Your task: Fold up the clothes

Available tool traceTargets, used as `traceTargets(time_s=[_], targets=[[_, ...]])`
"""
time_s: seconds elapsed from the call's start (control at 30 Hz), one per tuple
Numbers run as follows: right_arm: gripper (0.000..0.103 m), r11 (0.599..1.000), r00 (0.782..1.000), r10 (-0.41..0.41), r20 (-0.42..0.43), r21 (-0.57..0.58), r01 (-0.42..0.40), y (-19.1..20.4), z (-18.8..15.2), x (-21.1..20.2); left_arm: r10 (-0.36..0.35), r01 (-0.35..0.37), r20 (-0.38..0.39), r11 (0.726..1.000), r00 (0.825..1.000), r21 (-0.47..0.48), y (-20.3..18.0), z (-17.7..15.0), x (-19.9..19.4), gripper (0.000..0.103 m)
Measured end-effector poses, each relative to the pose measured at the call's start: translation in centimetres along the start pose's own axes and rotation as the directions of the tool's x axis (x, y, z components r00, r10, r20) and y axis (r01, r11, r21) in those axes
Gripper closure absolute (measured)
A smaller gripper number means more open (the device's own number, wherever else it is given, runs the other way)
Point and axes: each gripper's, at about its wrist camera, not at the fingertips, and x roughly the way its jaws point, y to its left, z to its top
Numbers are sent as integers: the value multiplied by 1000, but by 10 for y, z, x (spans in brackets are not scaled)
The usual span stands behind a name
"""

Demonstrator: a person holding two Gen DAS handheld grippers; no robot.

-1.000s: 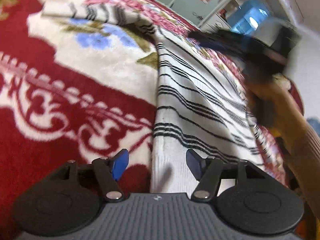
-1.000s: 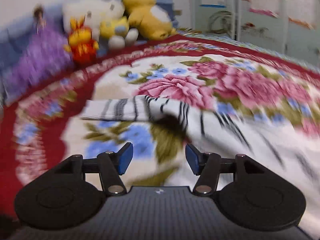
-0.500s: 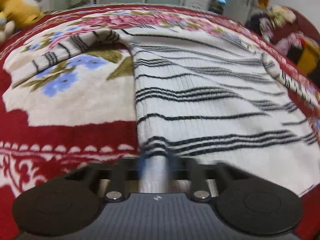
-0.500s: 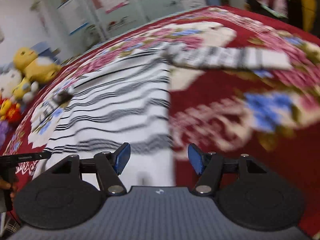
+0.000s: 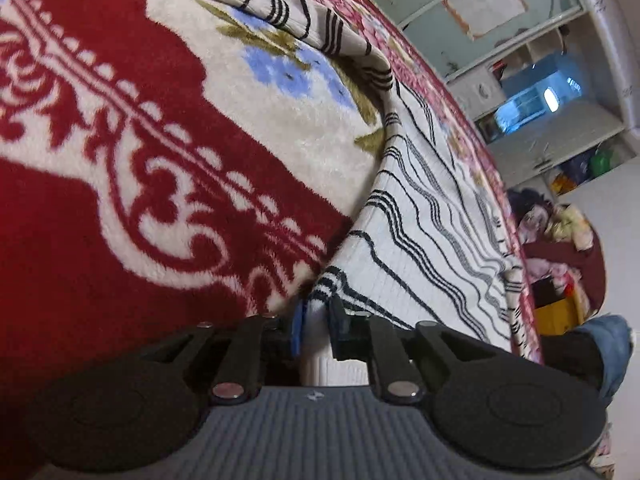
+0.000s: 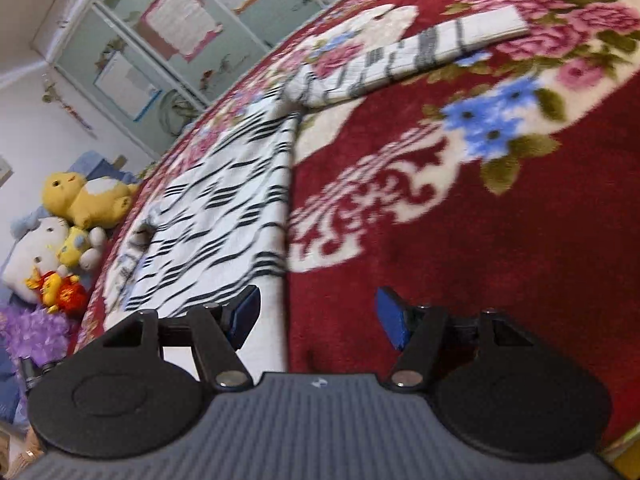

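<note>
A white sweater with black stripes [image 5: 420, 240] lies flat on a red floral blanket [image 5: 120, 160], one sleeve [image 5: 280, 8] stretched out to the far left. My left gripper [image 5: 318, 322] has the sweater's near hem corner between its blue pads, lifted a little off the blanket; the jaws are opening slightly but still press the cloth. In the right wrist view the sweater [image 6: 224, 200] runs away to the left, its other sleeve [image 6: 420, 52] pointing right. My right gripper [image 6: 316, 316] stands open low over the hem's side edge, pads touching nothing.
Plush toys [image 6: 80, 200] and a purple fluffy thing [image 6: 32, 332] sit at the blanket's far edge. Pale green cabinets [image 6: 160, 40] line the wall. A heap of clothes [image 5: 560, 232] and a person's jeans leg [image 5: 612, 344] lie past the sweater's far side.
My left gripper went from open beside the hem to shut on its corner and has rolled. My right gripper swung from the sleeve end to the hem edge, staying open.
</note>
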Motion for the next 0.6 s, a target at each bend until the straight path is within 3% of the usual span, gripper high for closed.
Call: traceTargets(time_s=[0.07, 0.2, 0.27, 0.43, 0.6], targets=[[38, 999, 999, 31, -36, -17, -32, 4, 0, 8, -27, 27, 12, 999, 1000, -33, 3, -1, -5, 79], [35, 995, 989, 98, -113, -5, -99, 7, -1, 29, -43, 43, 56, 999, 997, 0, -7, -6, -22, 37], [27, 991, 983, 135, -123, 5, -135, 9, 0, 37, -6, 2, 74, 998, 997, 60, -15, -8, -25, 35], [27, 985, 978, 169, -126, -18, -172, 18, -4, 48, 48, -51, 19, 978, 999, 201, -31, -14, -11, 33], [29, 968, 955, 249, -161, 16, -250, 16, -10, 46, -18, 27, -63, 990, 998, 140, -26, -22, -6, 34]])
